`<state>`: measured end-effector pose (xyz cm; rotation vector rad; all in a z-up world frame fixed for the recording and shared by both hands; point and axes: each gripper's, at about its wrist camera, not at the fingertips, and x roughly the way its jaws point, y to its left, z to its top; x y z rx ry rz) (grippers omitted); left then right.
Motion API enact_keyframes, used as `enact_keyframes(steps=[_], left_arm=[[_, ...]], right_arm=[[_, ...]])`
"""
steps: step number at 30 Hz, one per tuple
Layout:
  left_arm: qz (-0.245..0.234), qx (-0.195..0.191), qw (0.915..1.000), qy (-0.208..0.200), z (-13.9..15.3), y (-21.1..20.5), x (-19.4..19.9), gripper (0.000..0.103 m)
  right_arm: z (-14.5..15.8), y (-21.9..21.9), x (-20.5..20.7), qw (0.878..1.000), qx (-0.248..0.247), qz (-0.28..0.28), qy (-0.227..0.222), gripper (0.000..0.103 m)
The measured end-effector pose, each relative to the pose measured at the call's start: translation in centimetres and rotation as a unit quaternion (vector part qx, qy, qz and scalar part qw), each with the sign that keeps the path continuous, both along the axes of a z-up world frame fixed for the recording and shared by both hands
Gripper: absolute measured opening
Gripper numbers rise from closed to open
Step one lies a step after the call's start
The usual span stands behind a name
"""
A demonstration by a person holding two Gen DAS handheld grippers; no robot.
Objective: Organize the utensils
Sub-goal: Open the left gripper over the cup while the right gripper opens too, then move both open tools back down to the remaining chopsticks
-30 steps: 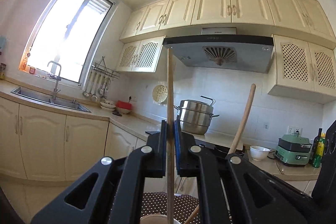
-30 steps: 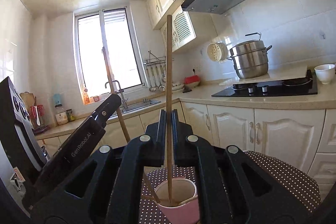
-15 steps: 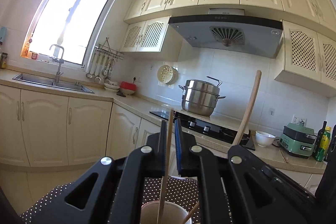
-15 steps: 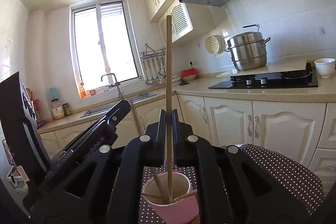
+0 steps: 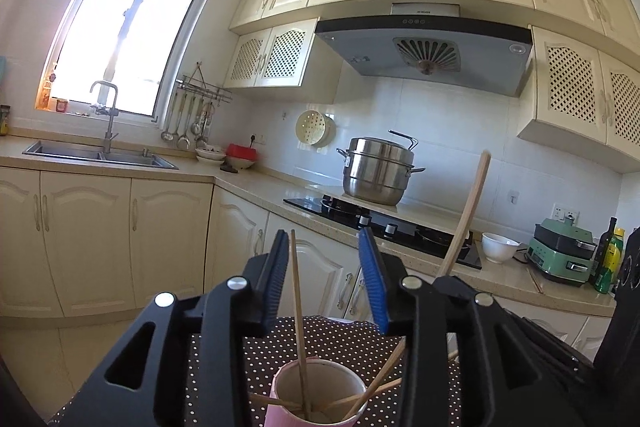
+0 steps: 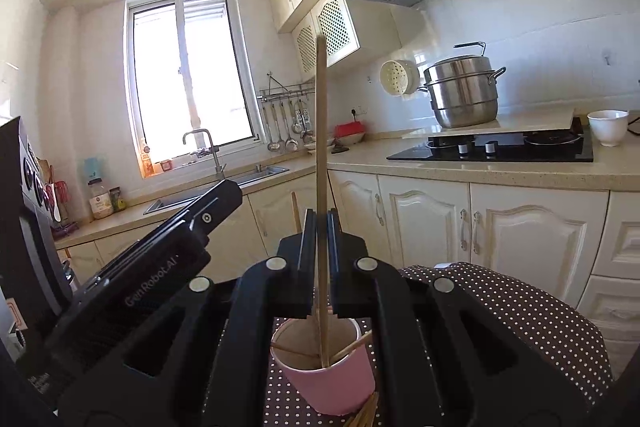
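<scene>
1. Cream kitchen cabinets [image 5: 168,239] and a speckled counter formed the backdrop in the left wrist view, where a stainless steamer pot [image 5: 378,173] sat by a black hob. The left gripper [image 5: 326,277], its jaws just opened and spread, framed one thin wooden chopstick [image 5: 297,307] without pinching it; the stick stood tilted in a round pink paper cup [image 5: 318,397] on a brown cloth with white dots [image 5: 332,341]. About four more sticks lay across the cup. One curved wooden handle [image 5: 466,215] rose at right.

2. Seen from the right wrist, the same pale cabinets and one bright window [image 6: 188,79] lay behind. The right gripper [image 6: 320,257] was pressed together on one long wooden chopstick [image 6: 321,155], held upright with its lower end inside the pink cup [image 6: 328,375]. Two or three sticks crossed inside the cup. The other tool at left bore the lettering "GenRobot.AI". One white bowl [image 6: 607,127] stood beside the hob.
</scene>
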<state>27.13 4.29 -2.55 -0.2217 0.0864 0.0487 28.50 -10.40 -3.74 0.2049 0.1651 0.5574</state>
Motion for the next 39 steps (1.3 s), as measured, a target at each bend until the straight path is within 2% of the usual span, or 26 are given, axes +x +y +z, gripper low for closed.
enact_keyframes(steps=[7, 14, 28, 33, 36, 39], left_arm=[[-0.003, 0.001, 1.0, 0.007, 0.4, 0.3, -1.4, 0.046], [-0.009, -0.005, 0.9999, 0.013, 0.9, 0.9, -3.0, 0.047], [-0.047, -0.015, 0.9963, 0.07, 0.0, 0.5, -6.7, 0.054], [-0.061, -0.011, 0.9944, 0.086, -0.7, 0.0, -8.2, 0.061], [-0.076, -0.015, 0.9913, 0.106, -1.3, -0.3, -8.7, 0.062], [-0.087, -0.018, 0.9871, 0.133, -2.4, -0.4, -9.0, 0.062]], right_arm=[[0.1, 0.4, -1.2, 1.0, -0.011, -0.008, 0.005, 0.007], [0.5, 0.1, -2.7, 1.0, -0.015, -0.014, 0.006, 0.007], [-0.8, -1.2, -6.9, 0.998, -0.035, -0.036, 0.037, 0.007], [-1.8, -2.0, -8.1, 0.996, -0.042, -0.044, 0.06, 0.007], [-2.6, -2.4, -8.5, 0.995, -0.048, -0.047, 0.078, 0.01], [-4.1, -2.7, -8.8, 0.992, -0.058, -0.05, 0.104, 0.026]])
